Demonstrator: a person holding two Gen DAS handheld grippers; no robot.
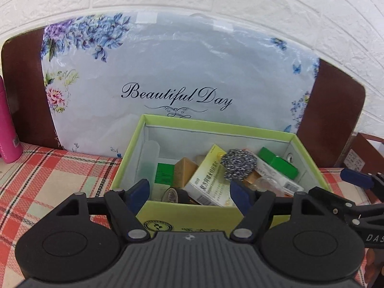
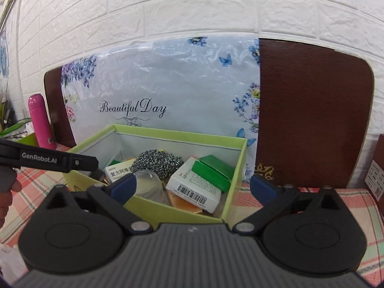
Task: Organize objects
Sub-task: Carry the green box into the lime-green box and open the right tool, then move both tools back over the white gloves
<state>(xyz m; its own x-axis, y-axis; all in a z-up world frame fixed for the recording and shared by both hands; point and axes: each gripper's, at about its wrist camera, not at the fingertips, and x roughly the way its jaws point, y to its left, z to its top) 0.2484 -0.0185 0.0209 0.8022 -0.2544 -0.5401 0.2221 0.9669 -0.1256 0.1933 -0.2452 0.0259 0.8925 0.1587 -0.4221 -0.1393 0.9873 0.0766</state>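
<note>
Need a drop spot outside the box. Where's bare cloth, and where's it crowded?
Free: plaid cloth between green box and pink bottle; another patch right of the box before the brown board. Crowded: box interior, steel scrubber piled on cartons.

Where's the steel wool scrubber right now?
In both views, the steel wool scrubber lies inside the green box, atop the medicine cartons, just left of the small green carton.

Lime-green box (image 1: pixel 192 218), pale grey inside. Silver steel-wool scourer (image 1: pixel 238 164). Green cartons (image 2: pixel 213 172); white-yellow medicine box (image 1: pixel 210 180). Red-cream plaid tablecloth (image 1: pixel 48 180). Pale blue floral sheet (image 1: pixel 180 72), black script, upper centre. Dark brown board (image 2: pixel 312 110) right. Pink bottle (image 2: pixel 40 122) left. White brick wall (image 2: pixel 192 4).
</note>
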